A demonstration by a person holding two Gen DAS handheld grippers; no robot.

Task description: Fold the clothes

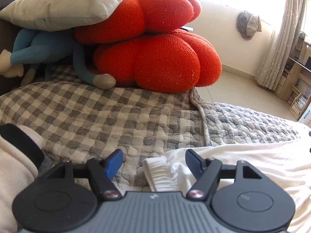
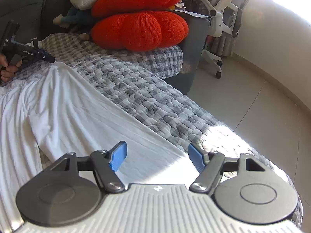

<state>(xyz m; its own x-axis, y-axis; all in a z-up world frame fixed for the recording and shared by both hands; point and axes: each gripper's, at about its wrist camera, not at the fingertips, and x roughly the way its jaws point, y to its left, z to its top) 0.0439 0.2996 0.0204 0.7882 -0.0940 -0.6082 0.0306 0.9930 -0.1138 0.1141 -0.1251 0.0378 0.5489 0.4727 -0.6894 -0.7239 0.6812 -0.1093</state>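
A white ribbed garment (image 2: 64,104) lies stretched flat along the grey checked quilt (image 2: 147,97). My right gripper (image 2: 157,158) hovers open over its near end, the blue pads wide apart, with cloth below them and nothing pinched. In the left wrist view my left gripper (image 1: 153,163) is open too. The garment's ribbed band (image 1: 155,174) lies between and under its pads, which do not press on it. The right wrist view shows the left gripper (image 2: 29,52) at the garment's far end, held by a hand (image 2: 9,69).
Two orange knitted cushions (image 1: 155,58) are stacked at the sofa's far end, with a pale pillow (image 1: 64,2) and a blue soft toy (image 1: 44,48) beside them. Tiled floor (image 2: 252,101) and a white office chair (image 2: 223,19) lie beyond the quilt's edge. A cream sleeve (image 1: 13,174) is at left.
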